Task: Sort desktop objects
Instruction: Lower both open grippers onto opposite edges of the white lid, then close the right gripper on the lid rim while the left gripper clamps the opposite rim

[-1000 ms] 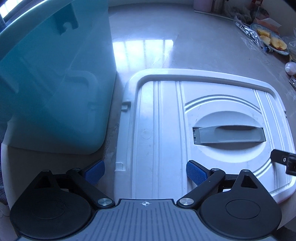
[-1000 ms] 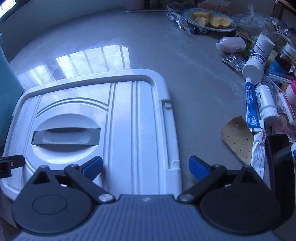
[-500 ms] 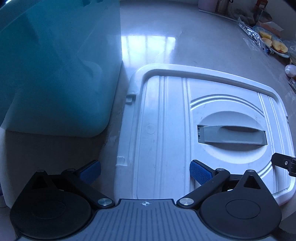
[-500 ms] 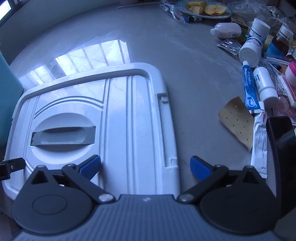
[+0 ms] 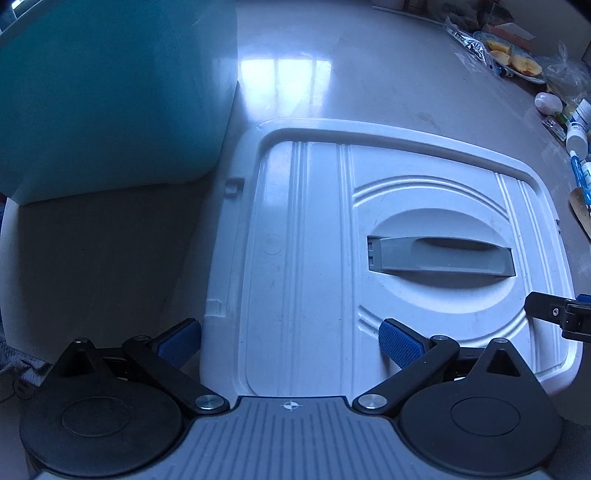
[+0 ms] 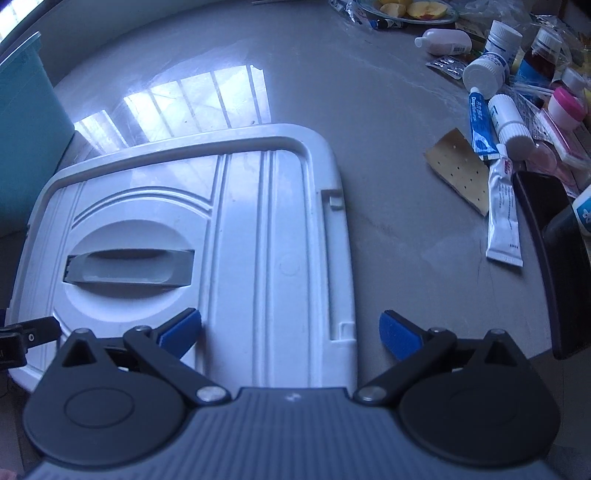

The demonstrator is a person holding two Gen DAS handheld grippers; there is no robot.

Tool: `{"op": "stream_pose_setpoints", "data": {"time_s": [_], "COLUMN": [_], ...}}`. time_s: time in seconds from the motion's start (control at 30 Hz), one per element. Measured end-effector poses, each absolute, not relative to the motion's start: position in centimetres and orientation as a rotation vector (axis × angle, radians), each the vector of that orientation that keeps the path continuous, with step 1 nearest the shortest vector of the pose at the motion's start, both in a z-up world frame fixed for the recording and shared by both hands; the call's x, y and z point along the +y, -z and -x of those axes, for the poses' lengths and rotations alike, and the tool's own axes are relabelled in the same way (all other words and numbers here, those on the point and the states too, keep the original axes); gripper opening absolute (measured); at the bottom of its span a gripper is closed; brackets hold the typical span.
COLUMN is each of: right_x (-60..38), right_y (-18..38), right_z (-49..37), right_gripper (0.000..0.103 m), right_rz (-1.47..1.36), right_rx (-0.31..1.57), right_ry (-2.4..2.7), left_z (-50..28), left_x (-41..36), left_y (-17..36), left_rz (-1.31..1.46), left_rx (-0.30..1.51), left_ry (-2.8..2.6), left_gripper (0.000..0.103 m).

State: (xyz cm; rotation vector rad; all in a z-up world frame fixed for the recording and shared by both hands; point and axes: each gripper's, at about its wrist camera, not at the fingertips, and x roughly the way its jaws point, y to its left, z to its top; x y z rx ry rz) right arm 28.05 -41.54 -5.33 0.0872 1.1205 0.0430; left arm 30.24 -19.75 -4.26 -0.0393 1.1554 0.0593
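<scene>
A white plastic box lid [image 5: 303, 258] with a grey handle [image 5: 439, 256] lies flat on the grey table. It also shows in the right wrist view [image 6: 243, 236]. My left gripper [image 5: 290, 341] is open, its fingers straddling the lid's near left edge. My right gripper [image 6: 290, 332] is open, straddling the lid's near right edge. A teal storage bin [image 5: 103, 92] stands left of the lid. Medicine bottles [image 6: 484, 70], a blue tube [image 6: 480, 125], a white tube [image 6: 502, 218] and a tan plaster patch [image 6: 458, 170] lie at the right.
A plate of cut fruit [image 6: 410, 9] sits at the far right back. A dark phone-like object [image 6: 554, 266] stands at the right edge near my right gripper. A pink-lidded jar [image 6: 565, 105] and packets crowd the right side.
Both grippers have drawn back and risen a little, so the lid and bin look smaller. The teal bin has shifted left and away in the left wrist view. Both grippers stay open.
</scene>
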Motion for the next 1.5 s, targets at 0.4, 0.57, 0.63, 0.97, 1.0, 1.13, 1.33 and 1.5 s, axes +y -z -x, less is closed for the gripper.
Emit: {"op": "stream_pose_setpoints", "data": {"time_s": [0.4, 0.57, 0.63, 0.97, 1.0, 1.13, 1.33, 1.5], "right_x": [-41.3, -41.1, -41.1, -43.8, -44.6, -46.8, -49.0, -48.2], "right_y": [5.2, 5.3, 5.2, 5.1, 5.2, 6.2, 8.5, 9.3], "right_z": [-24.7, -24.4, -24.4, -23.9, -23.6, -22.8, -23.3, -24.6], "right_gripper": [0.102, 0.102, 0.102, 0.102, 0.102, 0.102, 0.102, 0.102], "right_rz": [-0.084, -0.091, -0.086, -0.257, -0.302, -0.384, -0.55, -0.605], "right_rx": [1.122, 1.12, 1.118, 1.144, 1.157, 1.198, 1.21, 1.214], "right_ry": [-0.055, -0.057, -0.058, -0.085, -0.102, -0.147, -0.255, -0.356], "left_z": [-27.1, -26.8, -26.8, -26.3, -26.4, -26.2, -26.5, -26.9], "left_x": [-20.5, -20.8, -21.0, -18.7, -18.6, -18.4, -18.6, -18.9], "left_y": [4.8, 4.9, 5.1, 5.1, 5.1, 4.7, 4.2, 4.0], "left_rz": [0.034, 0.039, 0.04, 0.047, 0.047, 0.03, 0.004, -0.013], "left_rx": [1.149, 1.146, 1.144, 1.15, 1.152, 1.155, 1.169, 1.182], "left_ry": [-0.057, -0.062, -0.063, -0.05, -0.049, -0.047, -0.045, -0.046], "left_gripper": [0.103, 0.103, 0.103, 0.103, 0.103, 0.103, 0.103, 0.103]}}
